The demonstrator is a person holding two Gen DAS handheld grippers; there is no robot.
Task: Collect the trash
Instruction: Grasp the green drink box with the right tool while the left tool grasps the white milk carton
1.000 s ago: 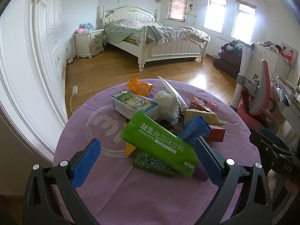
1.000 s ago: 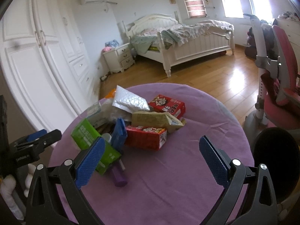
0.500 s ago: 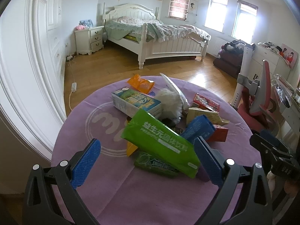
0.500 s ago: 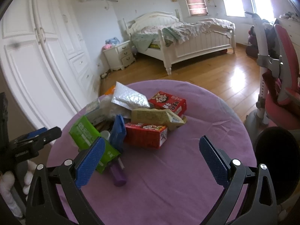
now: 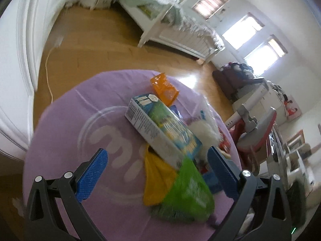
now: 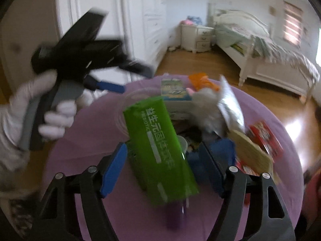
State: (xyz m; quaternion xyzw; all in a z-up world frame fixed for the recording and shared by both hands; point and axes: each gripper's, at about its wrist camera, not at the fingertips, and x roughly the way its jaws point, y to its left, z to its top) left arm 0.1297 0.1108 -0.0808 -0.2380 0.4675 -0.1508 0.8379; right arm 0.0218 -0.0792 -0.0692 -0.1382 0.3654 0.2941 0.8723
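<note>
A pile of trash lies on a round table under a purple cloth [image 5: 66, 132]. In the left wrist view my left gripper [image 5: 158, 172] is open, low over a yellow wrapper [image 5: 156, 180] and the near end of a blue-green carton [image 5: 160, 128]; an orange wrapper [image 5: 164, 88] lies behind. In the right wrist view my right gripper [image 6: 162, 170] straddles the green drink pack [image 6: 158, 146]. Its jaws are closing, and a small gap still shows at the right pad. A silver pouch [image 6: 230, 108], a red box [image 6: 264, 138] and a tan packet [image 6: 250, 154] lie to the right.
A white-gloved hand [image 6: 24, 104] holds the left gripper at the table's left edge. A purple object [image 6: 176, 217] pokes out under the green pack. A white bed [image 6: 270, 58], a nightstand [image 6: 196, 38], a wardrobe [image 5: 30, 40] and a pink chair [image 5: 258, 132] stand around on the wood floor.
Both grippers have swung in and down over the pile and rolled. The right one has moved left onto the green pack with its jaws narrower. The left one now hangs over the carton and yellow wrapper.
</note>
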